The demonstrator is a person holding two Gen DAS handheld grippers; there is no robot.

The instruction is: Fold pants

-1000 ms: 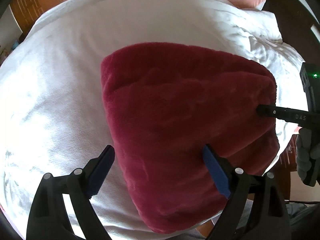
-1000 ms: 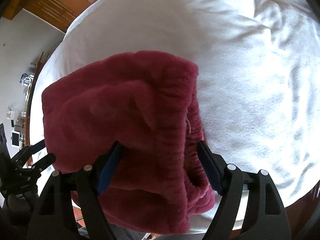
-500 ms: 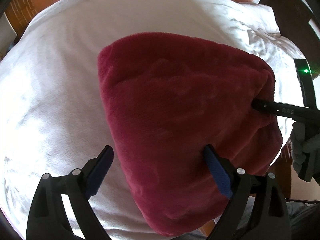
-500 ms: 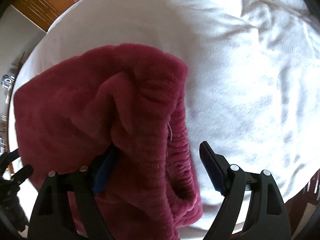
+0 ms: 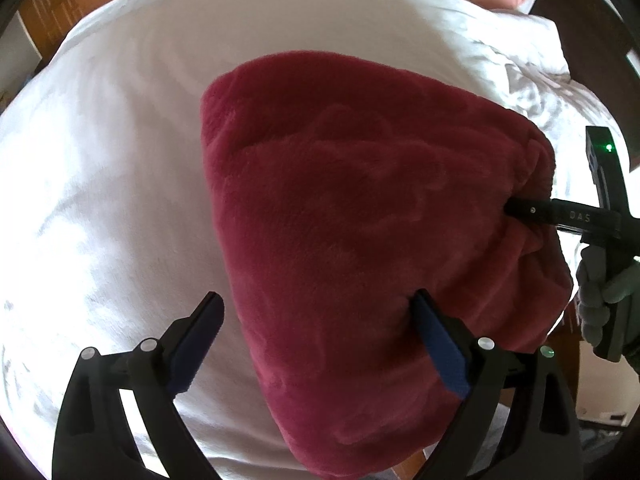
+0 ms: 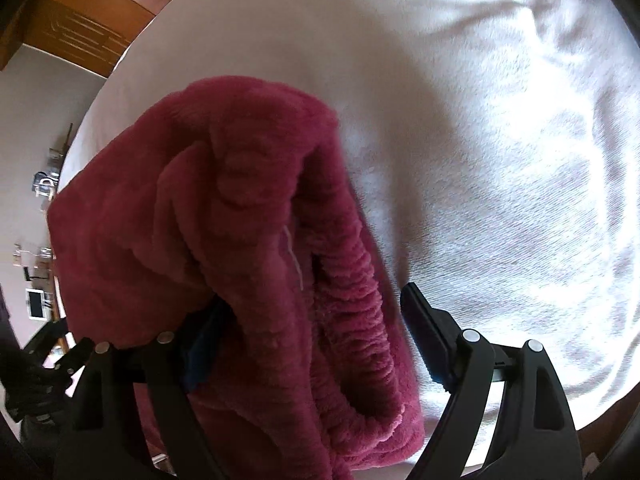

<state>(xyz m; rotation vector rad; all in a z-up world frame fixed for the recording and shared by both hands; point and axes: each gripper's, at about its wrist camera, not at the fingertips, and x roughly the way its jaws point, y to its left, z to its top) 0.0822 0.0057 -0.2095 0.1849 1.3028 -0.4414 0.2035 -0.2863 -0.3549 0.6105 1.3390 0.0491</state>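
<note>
Now: folded pants point(image 5: 360, 220) lengthwise between grippers, waistband at right gripper point(image 6: 312, 320); both jaws wide, just opening.

The lower edge of the pants point(image 5: 360, 240) is cut off by the bottom of the left wrist view, and the underside of the folded fabric is concealed against the bed sheet point(image 5: 120, 160). The tips of the right gripper point(image 5: 510, 210) are buried in the fleece in that view, so contact cannot be determined there. In the right wrist view, one finger pad point(image 6: 200, 344) is largely covered by the fabric. The far side of the pants is hidden behind the raised waistband point(image 6: 360, 320). Small items on the shelf point(image 6: 38, 264) are too small to identify. The left gripper's point(image 6: 48, 354) outline is blurred and cropped.
</note>
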